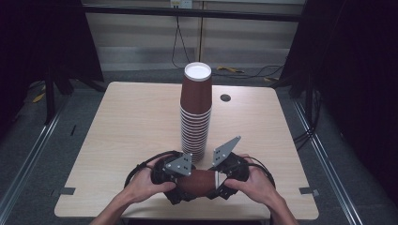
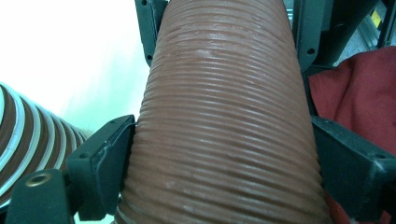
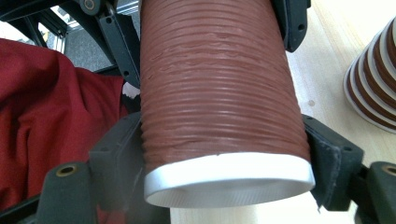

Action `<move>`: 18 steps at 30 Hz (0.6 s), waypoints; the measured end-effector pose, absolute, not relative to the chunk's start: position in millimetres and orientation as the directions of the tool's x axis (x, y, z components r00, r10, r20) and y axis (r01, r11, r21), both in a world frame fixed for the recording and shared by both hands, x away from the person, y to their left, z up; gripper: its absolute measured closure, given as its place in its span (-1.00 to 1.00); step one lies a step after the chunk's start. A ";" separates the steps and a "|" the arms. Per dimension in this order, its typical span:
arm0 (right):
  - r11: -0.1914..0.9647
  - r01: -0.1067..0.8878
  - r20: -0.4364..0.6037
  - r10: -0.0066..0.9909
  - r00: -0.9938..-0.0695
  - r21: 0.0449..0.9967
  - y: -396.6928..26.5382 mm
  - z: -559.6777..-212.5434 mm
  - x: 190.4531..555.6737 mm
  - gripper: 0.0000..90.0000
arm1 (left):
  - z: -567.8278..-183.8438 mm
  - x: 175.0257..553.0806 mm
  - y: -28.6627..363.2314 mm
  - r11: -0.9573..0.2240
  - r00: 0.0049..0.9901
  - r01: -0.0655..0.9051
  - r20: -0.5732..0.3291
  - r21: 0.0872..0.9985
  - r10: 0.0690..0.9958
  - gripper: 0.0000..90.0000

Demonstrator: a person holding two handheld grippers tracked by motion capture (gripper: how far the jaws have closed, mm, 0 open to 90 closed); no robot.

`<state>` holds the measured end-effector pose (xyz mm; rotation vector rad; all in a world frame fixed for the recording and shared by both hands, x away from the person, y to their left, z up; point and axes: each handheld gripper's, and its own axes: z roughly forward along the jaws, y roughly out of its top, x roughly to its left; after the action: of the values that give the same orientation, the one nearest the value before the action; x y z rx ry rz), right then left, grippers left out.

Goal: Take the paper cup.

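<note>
A brown ribbed paper cup [image 1: 199, 182] is lying sideways between both grippers; the left gripper [image 1: 180, 183] and right gripper [image 1: 219, 180] are each squeezing one end.

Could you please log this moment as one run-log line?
left tongs: shut on brown cup | right tongs: shut on brown cup | cup stack: upright on table

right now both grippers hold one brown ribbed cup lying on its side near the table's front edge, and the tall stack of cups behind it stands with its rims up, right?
Not quite. The stack stands upside down: the high view shows rims at the bottom and a white base on top. The rest holds: the left gripper and right gripper both clamp one brown ribbed cup on its side near the table's front edge.
</note>
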<state>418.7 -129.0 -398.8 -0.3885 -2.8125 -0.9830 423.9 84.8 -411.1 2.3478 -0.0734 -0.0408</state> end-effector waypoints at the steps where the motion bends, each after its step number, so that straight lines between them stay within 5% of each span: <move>1: 0.753 0.285 0.211 0.197 -0.957 0.593 -128.9 -398.8 418.6 -0.49 | -410.8 424.1 85.2 -0.704 0.998 -0.041 -0.007 0.709 -0.065 -0.73; 18: 0.769 0.268 0.184 0.196 -0.963 0.581 -126.2 -400.9 416.0 -0.47 | -411.3 426.2 89.6 -0.666 0.998 -0.017 -0.028 0.746 -0.056 -0.72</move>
<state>416.0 -126.2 -400.9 -0.3749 -2.8477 -0.9614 426.2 89.6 -411.3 2.2995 -0.0506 -0.0612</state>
